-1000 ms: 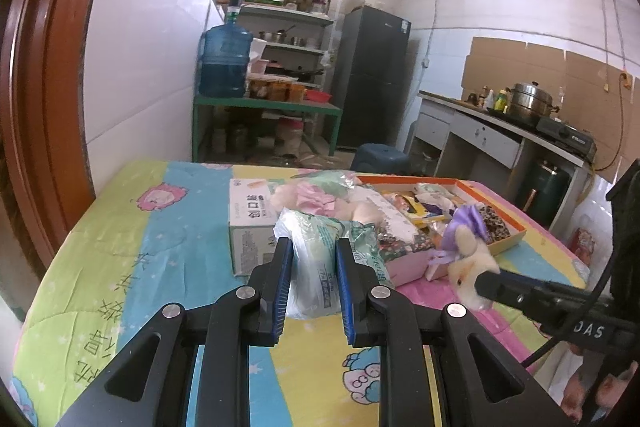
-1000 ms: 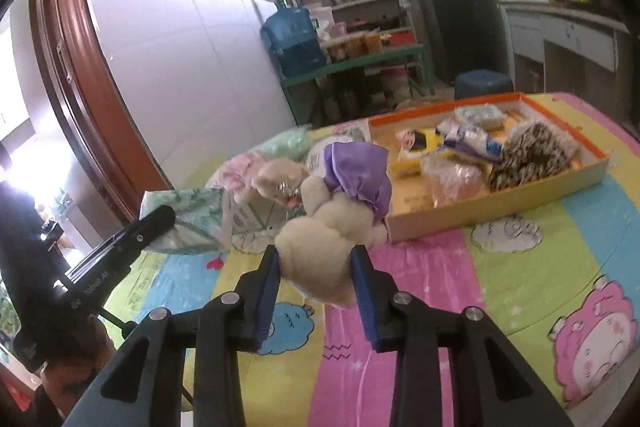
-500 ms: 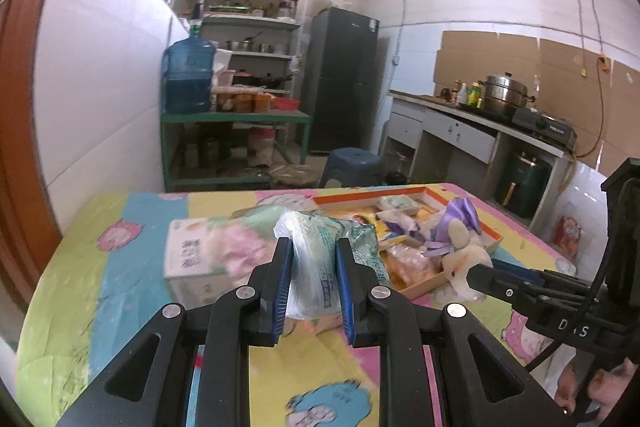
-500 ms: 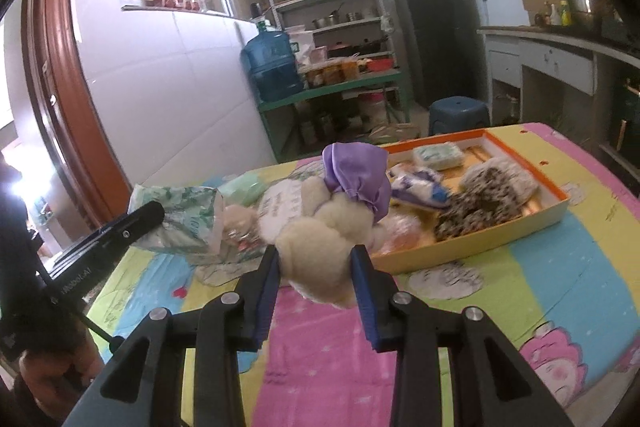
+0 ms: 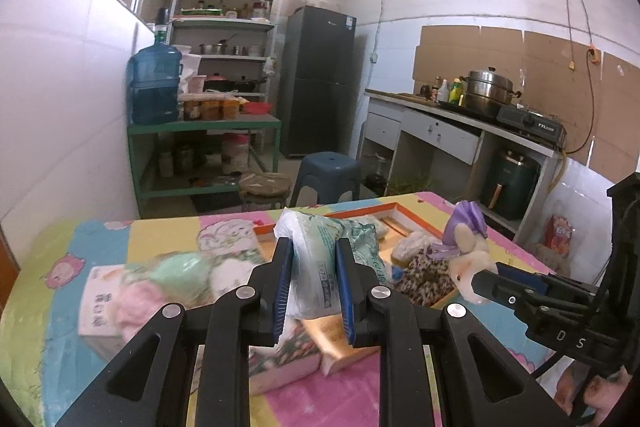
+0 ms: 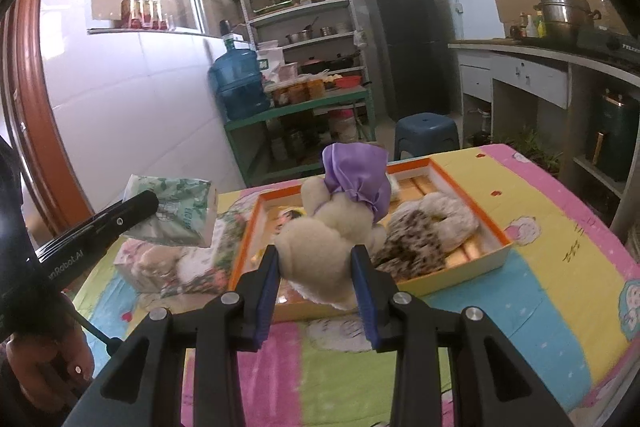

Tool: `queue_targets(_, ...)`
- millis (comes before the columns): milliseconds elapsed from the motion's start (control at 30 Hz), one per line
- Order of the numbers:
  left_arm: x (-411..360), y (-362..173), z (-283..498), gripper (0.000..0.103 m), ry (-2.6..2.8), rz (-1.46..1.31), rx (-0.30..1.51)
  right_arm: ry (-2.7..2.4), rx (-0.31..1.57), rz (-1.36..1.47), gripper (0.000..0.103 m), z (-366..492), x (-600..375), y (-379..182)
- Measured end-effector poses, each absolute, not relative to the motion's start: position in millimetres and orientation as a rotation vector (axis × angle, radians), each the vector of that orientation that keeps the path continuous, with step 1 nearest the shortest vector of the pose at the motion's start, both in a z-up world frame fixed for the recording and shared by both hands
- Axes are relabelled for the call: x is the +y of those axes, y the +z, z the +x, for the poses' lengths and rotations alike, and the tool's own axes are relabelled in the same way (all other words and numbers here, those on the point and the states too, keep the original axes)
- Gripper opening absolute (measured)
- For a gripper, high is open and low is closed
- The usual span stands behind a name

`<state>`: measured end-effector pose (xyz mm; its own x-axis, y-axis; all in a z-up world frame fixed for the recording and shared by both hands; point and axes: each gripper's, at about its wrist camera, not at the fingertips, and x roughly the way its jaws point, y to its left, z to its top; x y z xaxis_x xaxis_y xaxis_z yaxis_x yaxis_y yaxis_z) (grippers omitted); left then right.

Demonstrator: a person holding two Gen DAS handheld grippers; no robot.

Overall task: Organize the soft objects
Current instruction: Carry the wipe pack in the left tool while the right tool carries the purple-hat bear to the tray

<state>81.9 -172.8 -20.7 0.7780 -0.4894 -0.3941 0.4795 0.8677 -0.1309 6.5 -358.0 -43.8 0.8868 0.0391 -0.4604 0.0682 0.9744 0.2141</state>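
A tray (image 6: 472, 205) is set on the table (image 6: 560, 267), with a carton (image 5: 96, 307) placed to its left.

A cartoon-print quilted bed (image 6: 552, 251) carries an orange-rimmed tray (image 6: 476, 205) and a white carton (image 5: 96, 311)

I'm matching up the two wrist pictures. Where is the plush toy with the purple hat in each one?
Left wrist: plush toy at right of centre, held in the right gripper above the orange tray.
Right wrist: plush toy at centre, between the right gripper's fingers, in front of the orange tray.
Shared landmark: blue stool behind the table.
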Motion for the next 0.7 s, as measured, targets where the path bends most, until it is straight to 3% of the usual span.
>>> queue_targets(700, -268.1, -35.0, 152.9, 0.022, -0.524, 0.016, 0.502, 0.014, 0.533, 0.204, 0.036, 74.0, -412.3, -52.6)
